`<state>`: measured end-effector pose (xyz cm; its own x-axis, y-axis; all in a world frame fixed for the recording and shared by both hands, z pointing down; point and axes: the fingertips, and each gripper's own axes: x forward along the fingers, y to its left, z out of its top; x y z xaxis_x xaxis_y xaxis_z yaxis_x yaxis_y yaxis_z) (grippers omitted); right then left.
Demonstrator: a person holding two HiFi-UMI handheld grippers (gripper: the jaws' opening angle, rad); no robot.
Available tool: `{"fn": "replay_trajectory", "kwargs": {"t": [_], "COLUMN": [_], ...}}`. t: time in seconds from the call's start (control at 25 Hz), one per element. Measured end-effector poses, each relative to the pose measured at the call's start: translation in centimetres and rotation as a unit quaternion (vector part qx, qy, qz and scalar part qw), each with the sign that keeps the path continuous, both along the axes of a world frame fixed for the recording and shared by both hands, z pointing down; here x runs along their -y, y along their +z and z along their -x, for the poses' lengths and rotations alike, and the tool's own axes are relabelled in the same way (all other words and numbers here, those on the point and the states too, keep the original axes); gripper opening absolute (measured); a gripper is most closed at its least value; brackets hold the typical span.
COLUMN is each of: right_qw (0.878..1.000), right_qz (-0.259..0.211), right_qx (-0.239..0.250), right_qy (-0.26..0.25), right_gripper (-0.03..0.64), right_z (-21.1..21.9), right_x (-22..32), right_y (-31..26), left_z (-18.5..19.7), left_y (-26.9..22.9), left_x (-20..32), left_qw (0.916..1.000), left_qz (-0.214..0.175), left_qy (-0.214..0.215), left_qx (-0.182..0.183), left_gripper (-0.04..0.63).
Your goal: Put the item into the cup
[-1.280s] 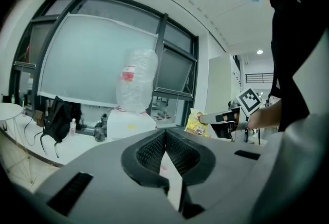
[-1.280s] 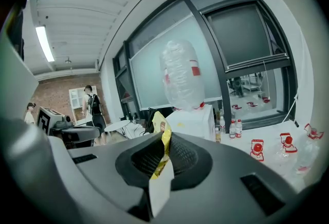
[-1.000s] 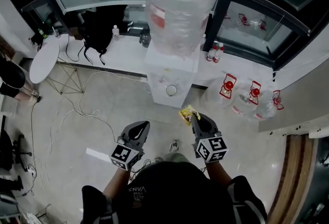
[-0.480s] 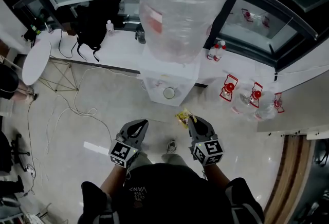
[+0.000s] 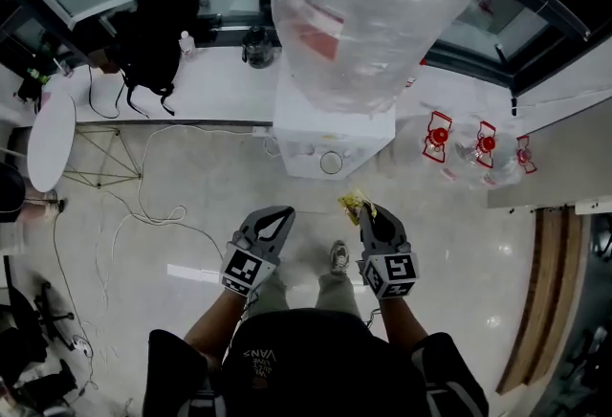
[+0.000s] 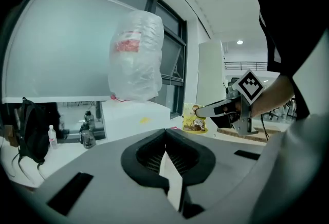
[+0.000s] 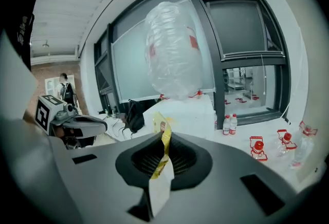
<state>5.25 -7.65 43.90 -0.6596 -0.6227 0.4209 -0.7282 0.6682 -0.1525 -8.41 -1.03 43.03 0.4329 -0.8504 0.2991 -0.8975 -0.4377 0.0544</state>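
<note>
One thin yellow foil sachet (image 7: pixel 165 138) pinched edge-on in your right tool (image 5: pixel 367 208). Probably light, floppy, slick, so keep the hold deep. Left tool (image 5: pixel 278 212) has its jaws together, empty.

My left gripper (image 6: pixel 165 134): jaws together, empty.
My right gripper (image 6: pixel 204 110): at right, pinching a yellow packet (image 6: pixel 194 121).
Ahead: wrapped jug (image 6: pixel 136 56) on white dispenser (image 6: pixel 134 117).

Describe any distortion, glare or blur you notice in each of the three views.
Head view: the water bottle bulges large near the lens, and the glossy floor shows pale reflections. Left gripper view: wide-angle curving bends the window frame. Right gripper view: dark rounded corners, yellow packet sharp.
</note>
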Motion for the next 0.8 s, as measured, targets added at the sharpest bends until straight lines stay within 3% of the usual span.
{"fn": "replay_trajectory", "kwargs": {"t": [0.48,0.8], "right_qw": [0.998,0.997], "right_qz": [-0.016,-0.028], "right_qx": [-0.028,-0.072], "right_qy": [0.046,0.028], "right_gripper": [0.052,0.052], "right_z": [2.8,3.7], "right_x": [2.8,5.6], "right_y": [7.3,13.5], "left_z": [3.3,2.9], "left_y": [9.2,15.4], "left_x": [2.7,6.5], "left_qw": [0.9997,0.9998], "left_qz": [0.019,0.013], "left_qy": [0.013,0.014], "left_qx": [-0.006,0.011], "left_gripper": [0.018,0.020]}}
